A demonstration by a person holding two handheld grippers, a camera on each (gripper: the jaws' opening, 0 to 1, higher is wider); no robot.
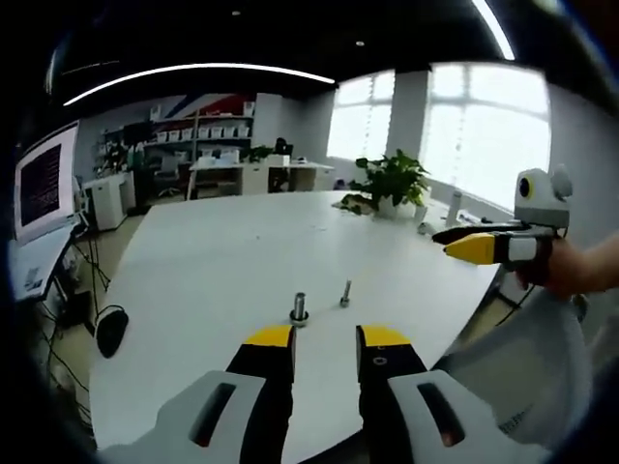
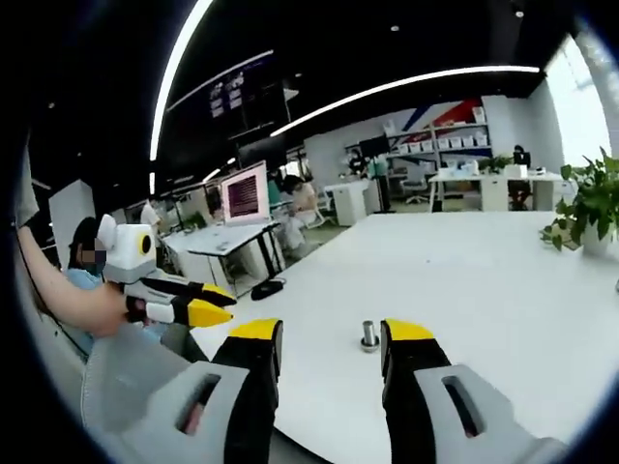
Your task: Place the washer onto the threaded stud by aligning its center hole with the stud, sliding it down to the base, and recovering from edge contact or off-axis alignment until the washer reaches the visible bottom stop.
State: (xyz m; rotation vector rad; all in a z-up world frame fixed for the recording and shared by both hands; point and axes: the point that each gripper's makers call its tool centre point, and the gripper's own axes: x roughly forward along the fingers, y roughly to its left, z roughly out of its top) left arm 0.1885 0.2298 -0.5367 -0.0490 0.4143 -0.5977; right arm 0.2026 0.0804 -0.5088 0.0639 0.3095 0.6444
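Left gripper (image 1: 324, 350): jaws apart with a clear gap, nothing between them. Right gripper (image 2: 332, 345): same, jaws spread, empty.

Just past the left tips on the white table (image 1: 222, 251) stands the threaded stud (image 1: 299, 308), upright on a wider base; a ring sits at its foot, but too small to tell whether that's a washer or a nut. Just beside it, a smaller upright bolt (image 1: 344, 294), separate. The right gripper view shows the stud between its own jaw tips, a bit beyond them.

Judgement: no loose washer visible anywhere (could be too small to resolve), neither claw carries one. So either it's already seated at the bottom stop or not yet picked up; can't tell which.

Further back: potted plant (image 1: 392, 181) at the table's far edge, monitor (image 1: 44, 180), shelves (image 1: 203, 130).
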